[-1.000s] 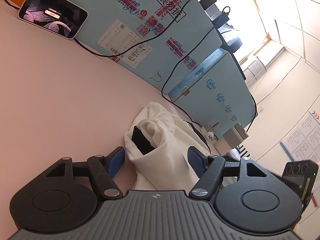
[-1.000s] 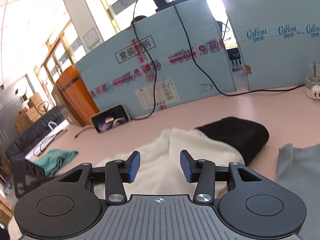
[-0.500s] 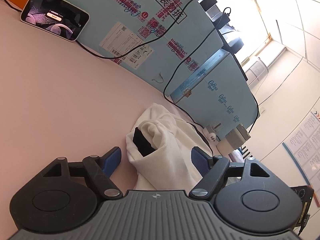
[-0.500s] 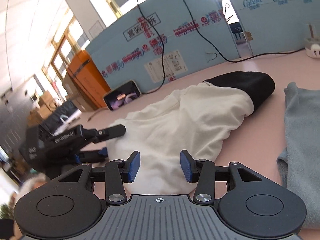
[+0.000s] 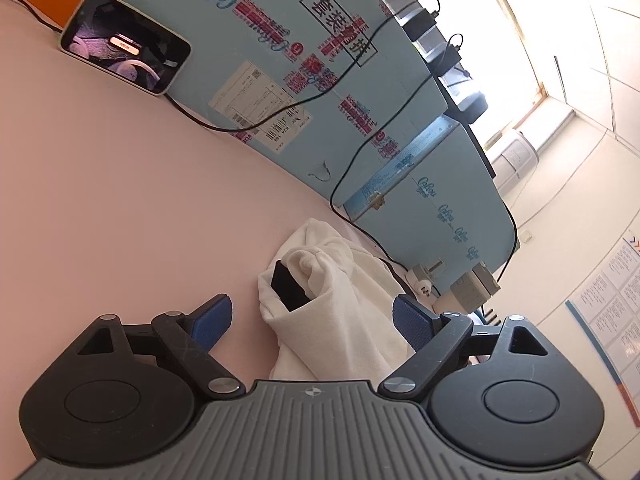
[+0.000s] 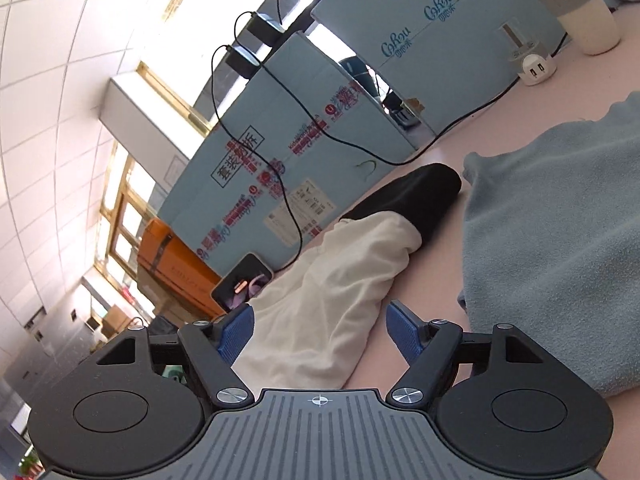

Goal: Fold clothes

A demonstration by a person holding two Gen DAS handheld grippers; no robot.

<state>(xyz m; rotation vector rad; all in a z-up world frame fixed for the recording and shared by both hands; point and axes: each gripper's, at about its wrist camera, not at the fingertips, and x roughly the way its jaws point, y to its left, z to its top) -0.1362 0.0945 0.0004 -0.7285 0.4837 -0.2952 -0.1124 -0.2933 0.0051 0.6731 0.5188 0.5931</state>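
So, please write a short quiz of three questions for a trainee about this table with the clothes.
1. True or false: the white garment lies between the right gripper's opening jaws.
2. Which lies beside the white garment in the right wrist view? A. grey-blue cloth B. red towel C. striped sock
3. Fill in: the phone leans against a light ____ board.

Key: 1 true; 2 A; 3 blue.
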